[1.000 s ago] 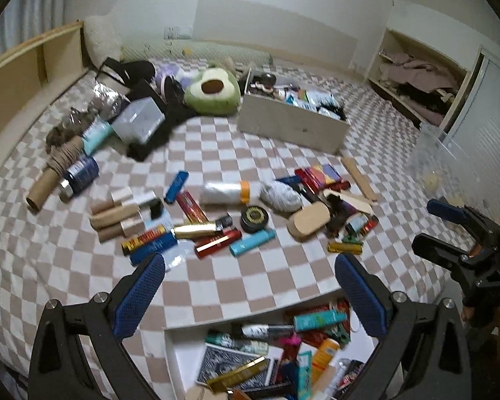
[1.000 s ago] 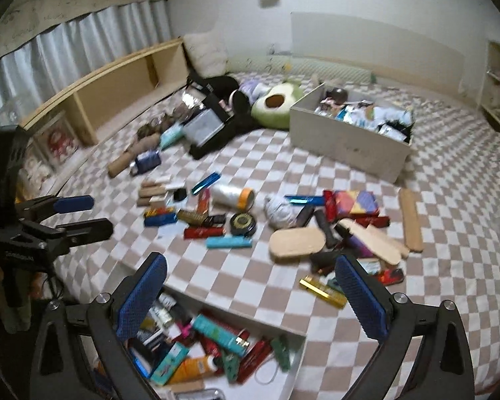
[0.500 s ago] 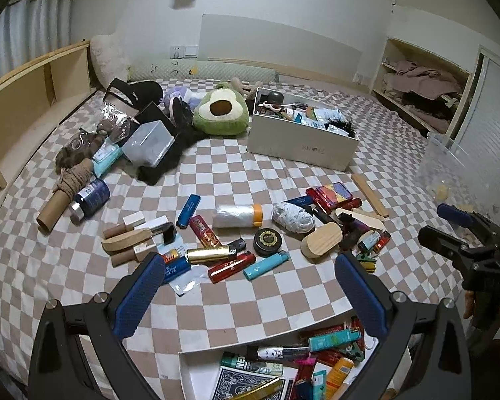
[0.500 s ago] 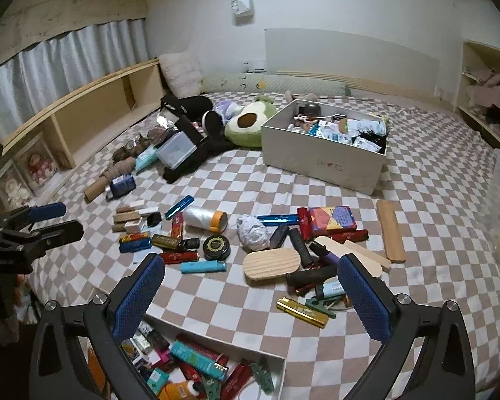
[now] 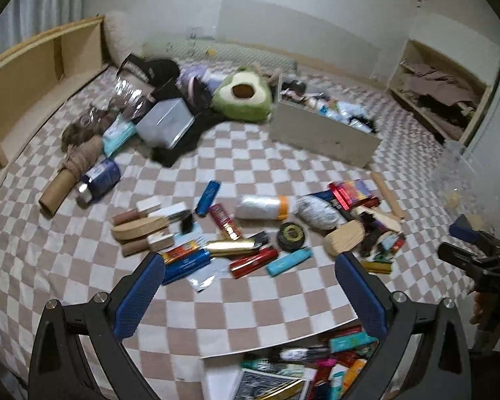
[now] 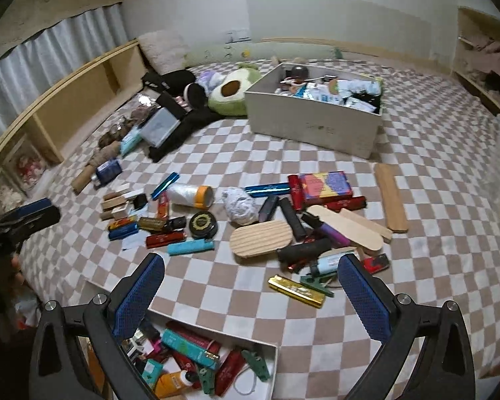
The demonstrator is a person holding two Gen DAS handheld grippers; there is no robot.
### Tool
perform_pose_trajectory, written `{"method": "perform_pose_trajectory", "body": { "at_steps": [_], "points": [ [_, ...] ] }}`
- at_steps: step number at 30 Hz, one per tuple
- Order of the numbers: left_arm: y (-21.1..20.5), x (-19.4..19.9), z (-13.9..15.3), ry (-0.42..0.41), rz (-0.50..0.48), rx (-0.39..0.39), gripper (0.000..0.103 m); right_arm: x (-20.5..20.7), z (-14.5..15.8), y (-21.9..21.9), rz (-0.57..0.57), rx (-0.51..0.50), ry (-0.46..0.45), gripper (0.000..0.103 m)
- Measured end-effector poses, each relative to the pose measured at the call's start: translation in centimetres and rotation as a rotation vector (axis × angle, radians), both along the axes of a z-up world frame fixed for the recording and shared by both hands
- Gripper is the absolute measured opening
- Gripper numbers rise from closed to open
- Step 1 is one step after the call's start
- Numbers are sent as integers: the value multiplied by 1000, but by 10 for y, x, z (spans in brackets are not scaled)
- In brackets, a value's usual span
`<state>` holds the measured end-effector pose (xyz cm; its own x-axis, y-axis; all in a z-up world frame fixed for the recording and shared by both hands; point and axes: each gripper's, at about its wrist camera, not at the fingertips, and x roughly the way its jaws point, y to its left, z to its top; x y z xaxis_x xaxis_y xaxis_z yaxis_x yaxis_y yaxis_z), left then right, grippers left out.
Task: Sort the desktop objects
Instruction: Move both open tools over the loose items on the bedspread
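Many small objects lie scattered on a checkered bed cover: lighters such as a light-blue lighter (image 5: pixel 288 261) (image 6: pixel 190 246), a black round tin (image 5: pixel 290 232) (image 6: pixel 202 224), a wooden oval block (image 6: pixel 262 241) (image 5: pixel 345 239), a gold bar (image 6: pixel 296 290) and wooden sticks (image 6: pixel 390 196). A white tray (image 6: pixel 273 360) at the near edge holds several sorted items. My left gripper (image 5: pixel 250 293) is open and empty above the near edge. My right gripper (image 6: pixel 251 295) is open and empty, also above the near edge, right of the left one.
A large white box (image 6: pixel 316 126) (image 5: pixel 323 140) full of items stands at the back. An avocado plush (image 5: pixel 241 96), a clear plastic box (image 5: pixel 165 121), black bags and a cardboard tube (image 5: pixel 58 190) lie at the back left. A wooden shelf (image 5: pixel 20 70) runs along the left.
Both views shifted: the cameras tilted and moved a little closer to the bed, with motion blur in the left view. Both grippers stay open and empty; no object moved.
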<state>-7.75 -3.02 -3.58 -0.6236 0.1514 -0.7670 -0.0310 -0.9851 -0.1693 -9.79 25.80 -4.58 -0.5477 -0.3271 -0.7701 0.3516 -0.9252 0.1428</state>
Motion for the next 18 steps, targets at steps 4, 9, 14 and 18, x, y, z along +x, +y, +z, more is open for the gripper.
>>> {"method": "perform_pose_trajectory", "body": {
  "at_steps": [4, 9, 14, 18],
  "points": [
    [-12, -9, -17, -70, 21, -20, 103, -4, -13, -5, 1, 35, -51, 103],
    [-22, -18, -39, -147, 39, -63, 103, -14, -33, -7, -19, 69, -135, 103],
    [-29, -24, -55, -198, 46, -86, 103, -31, -51, 1, -85, 111, -176, 103],
    [-31, -27, -63, -215, 36, -87, 103, -42, -63, 6, -116, 126, -197, 103]
  ]
}}
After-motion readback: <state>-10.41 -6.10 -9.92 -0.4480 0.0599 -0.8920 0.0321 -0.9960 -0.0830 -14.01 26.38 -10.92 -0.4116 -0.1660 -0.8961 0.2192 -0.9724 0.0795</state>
